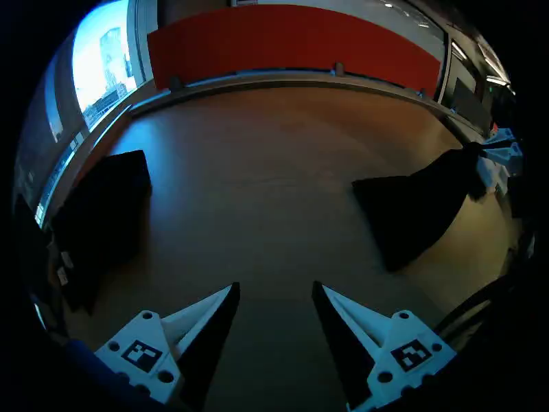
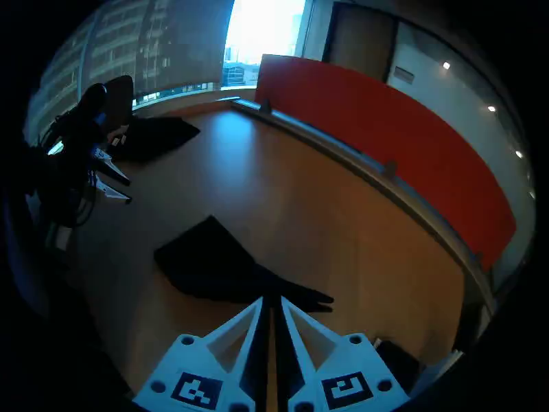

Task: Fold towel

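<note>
A dark towel [image 1: 412, 213] lies on the wooden table [image 1: 274, 185], with one corner pulled up off the surface toward my right gripper [image 1: 495, 152] at the far right. In the right gripper view the towel [image 2: 213, 268] spreads just ahead of my right gripper [image 2: 272, 302], whose fingers are shut on a narrow end of the cloth. My left gripper [image 1: 274, 292] hovers open over bare wood, well left of the towel, with nothing between its fingers. It also appears, held by a hand, as the left gripper [image 2: 108, 180] at the far left of the right gripper view.
A second dark folded cloth [image 1: 103, 206] lies at the table's left side, seen too as the folded cloth [image 2: 154, 134]. A red partition [image 1: 288, 41] runs along the table's far edge. Windows [image 1: 103, 62] stand behind the left corner.
</note>
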